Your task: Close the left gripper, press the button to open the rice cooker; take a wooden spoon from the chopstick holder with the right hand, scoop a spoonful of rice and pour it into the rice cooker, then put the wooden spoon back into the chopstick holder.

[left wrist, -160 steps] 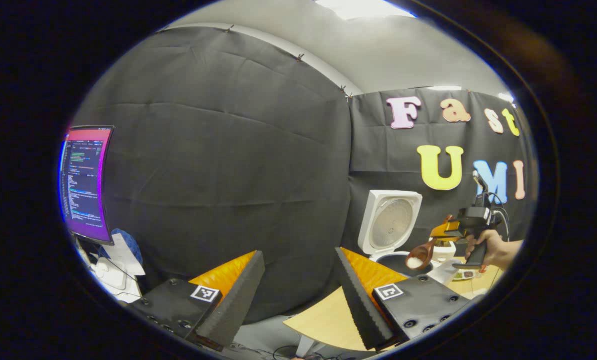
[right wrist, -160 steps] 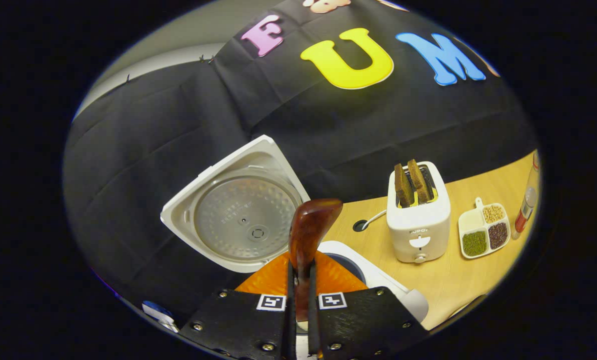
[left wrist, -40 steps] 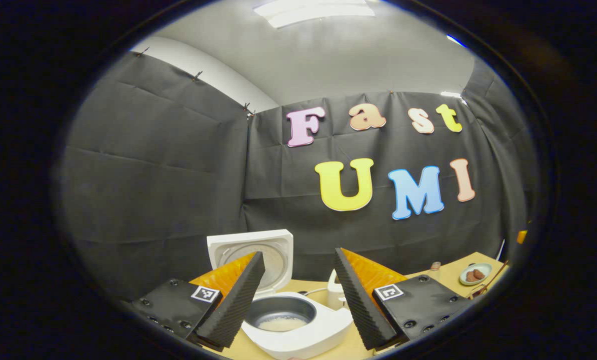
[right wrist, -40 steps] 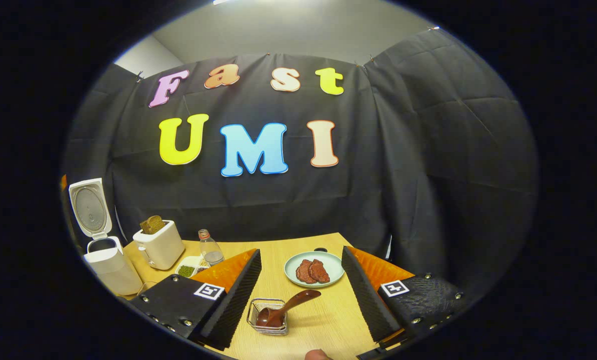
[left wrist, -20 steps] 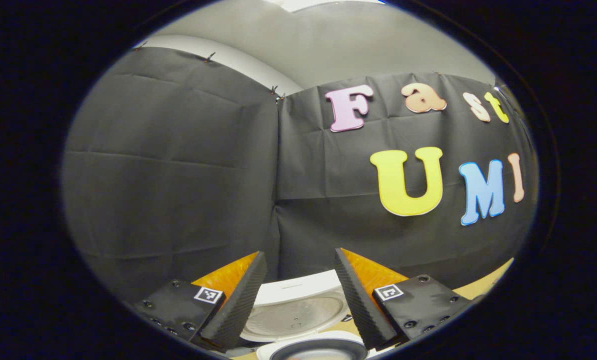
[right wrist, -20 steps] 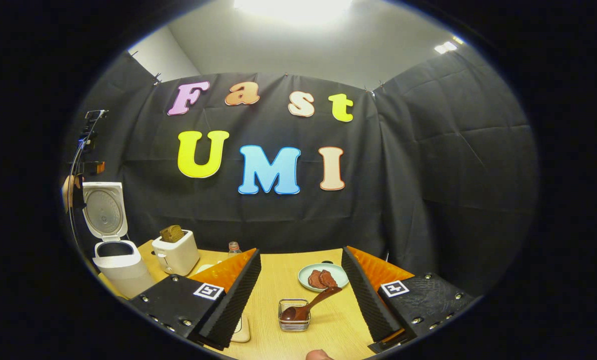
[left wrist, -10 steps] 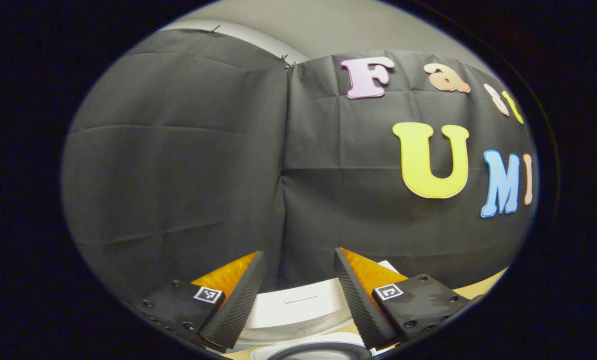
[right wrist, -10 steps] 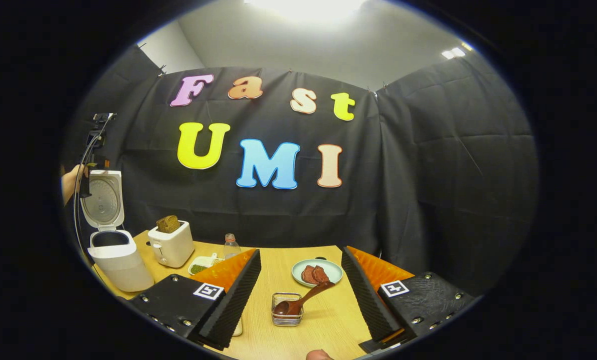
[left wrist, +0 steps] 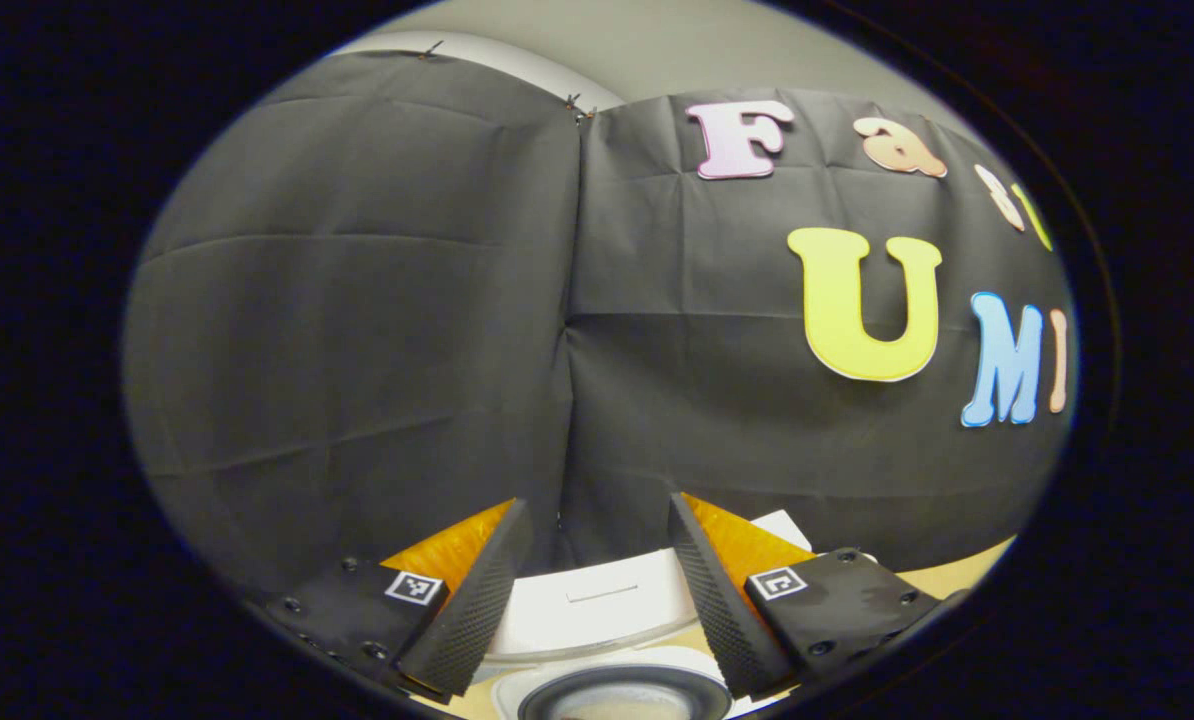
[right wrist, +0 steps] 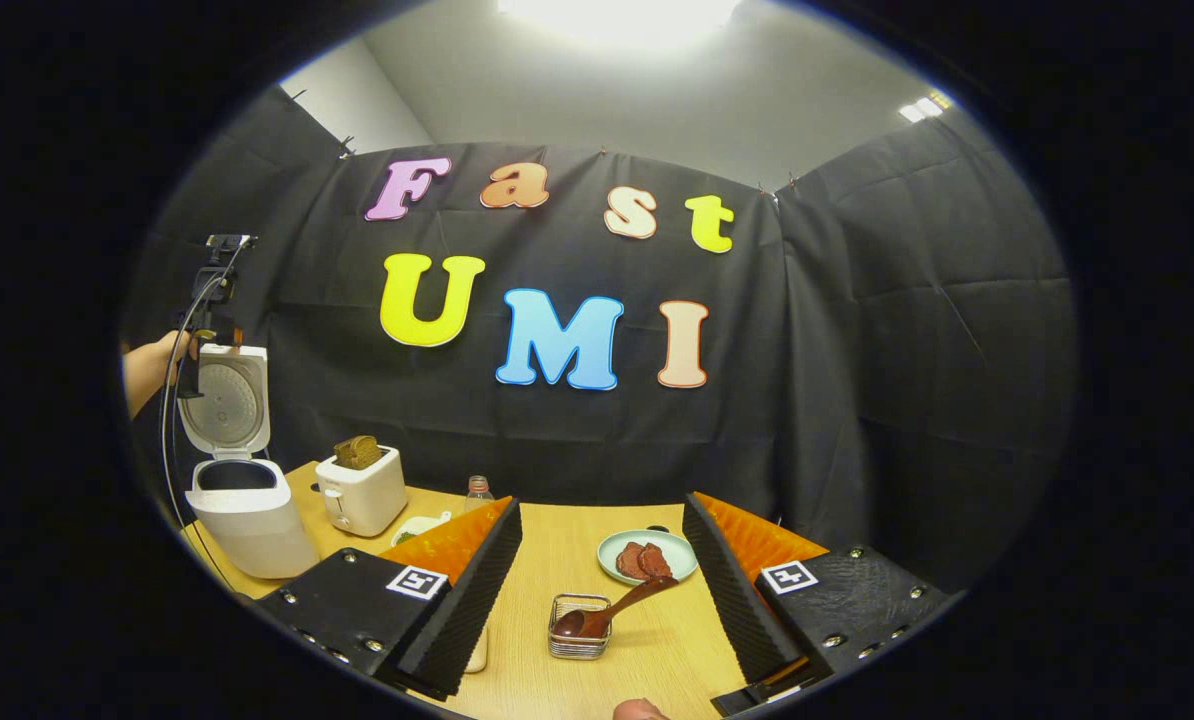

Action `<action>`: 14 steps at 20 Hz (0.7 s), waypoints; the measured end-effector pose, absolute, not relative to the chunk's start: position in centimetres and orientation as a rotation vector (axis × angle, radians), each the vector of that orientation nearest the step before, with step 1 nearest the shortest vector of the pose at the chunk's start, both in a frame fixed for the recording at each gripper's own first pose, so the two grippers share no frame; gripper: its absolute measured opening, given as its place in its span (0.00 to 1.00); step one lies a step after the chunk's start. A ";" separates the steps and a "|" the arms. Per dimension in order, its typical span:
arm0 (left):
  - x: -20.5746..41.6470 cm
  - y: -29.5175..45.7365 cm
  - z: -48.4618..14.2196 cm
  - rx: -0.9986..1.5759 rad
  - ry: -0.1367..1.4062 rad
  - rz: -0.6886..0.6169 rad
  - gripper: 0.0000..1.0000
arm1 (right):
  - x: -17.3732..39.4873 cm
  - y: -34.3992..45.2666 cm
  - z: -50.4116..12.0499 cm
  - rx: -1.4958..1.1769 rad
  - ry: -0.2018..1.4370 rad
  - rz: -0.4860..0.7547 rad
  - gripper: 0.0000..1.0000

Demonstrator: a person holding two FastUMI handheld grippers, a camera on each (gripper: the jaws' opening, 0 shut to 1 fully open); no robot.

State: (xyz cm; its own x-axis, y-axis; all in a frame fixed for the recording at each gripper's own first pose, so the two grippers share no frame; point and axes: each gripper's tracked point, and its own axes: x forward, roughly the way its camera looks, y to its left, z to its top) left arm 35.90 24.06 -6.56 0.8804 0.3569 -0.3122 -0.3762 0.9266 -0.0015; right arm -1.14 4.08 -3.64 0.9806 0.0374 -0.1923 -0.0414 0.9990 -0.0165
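Since half a second ago the left claw (left wrist: 591, 580) has tipped slightly downward at the raised lid (left wrist: 597, 608) of the rice cooker (left wrist: 622, 690), so more of the dark inner pot's rim shows below it. Its jaws stand wide apart, holding nothing, with the lid's white top edge between them; whether either finger touches the lid cannot be told. In the right gripper view, that same claw (right wrist: 197, 370) and the hand (right wrist: 147, 368) holding it sit at the top of the open lid (right wrist: 227, 400), far off to the left.

The right claw (right wrist: 602, 585) is also spread open and empty, held above the worktop (right wrist: 557, 550). Between its fingers, farther out, the wooden spoon (right wrist: 607, 612) rests in the wire chopstick holder (right wrist: 577, 642), bowl down inside the basket and handle leaning out toward a pale plate (right wrist: 672, 560) with brown pieces of food. To the left stand a small bottle (right wrist: 477, 490), a white toaster (right wrist: 362, 495) with bread in its slots, and the white rice cooker (right wrist: 247, 525) with its lid upright. A fingertip (right wrist: 640, 710) shows at the bottom edge.
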 end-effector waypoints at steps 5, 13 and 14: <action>33.0 21.5 -7.0 -0.068 0.329 0.370 0.95 | -0.8 3.7 -3.8 -0.005 0.192 0.087 0.98; 27.8 16.5 -9.0 -0.071 0.362 0.327 0.95 | -0.4 2.1 -4.2 0.005 0.190 0.132 0.98; 27.4 15.9 -9.3 -0.075 0.373 0.319 0.95 | -0.4 2.0 -4.3 0.009 0.192 0.137 0.98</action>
